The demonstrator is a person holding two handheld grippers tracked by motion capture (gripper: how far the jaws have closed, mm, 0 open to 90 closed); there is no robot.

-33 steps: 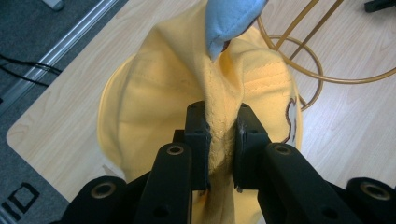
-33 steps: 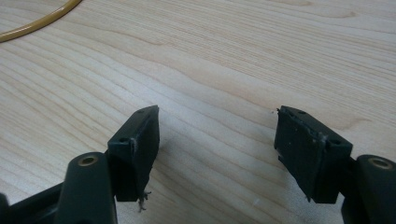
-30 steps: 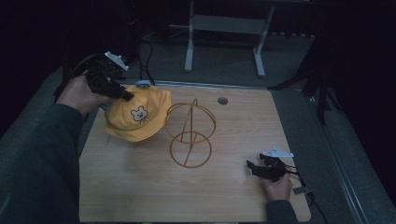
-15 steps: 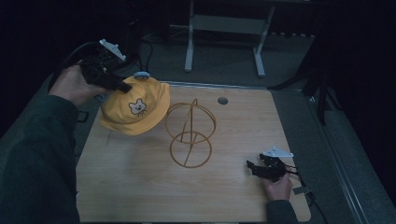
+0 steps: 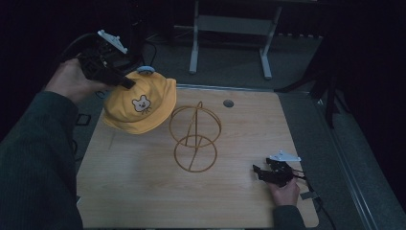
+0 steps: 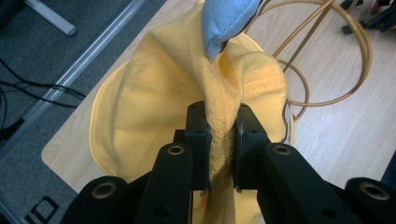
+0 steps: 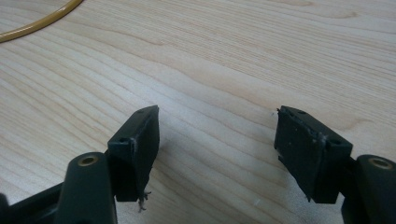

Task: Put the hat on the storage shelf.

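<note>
Yellow cap (image 5: 141, 103) pinched by left gripper (image 6: 219, 135) beside table edge (image 5: 225, 88).

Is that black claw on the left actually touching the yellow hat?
Touching. In the left gripper view the left gripper has its two jaws pinched shut on a fold of the yellow hat.

- In the high view, dim light is falling from above on the wooden table (image 5: 143, 191), while the floor and the room around it are sinking into near black.
- The yellow cap (image 5: 141, 108) is showing bright and slightly soft-edged there; the picture is looking grainy.
- In the left gripper view, even light is showing the cap's seams sharply, with the nearest jaws blurring.
- In the right gripper view, the wood grain is reading crisply under soft, shadow-free light.
</note>
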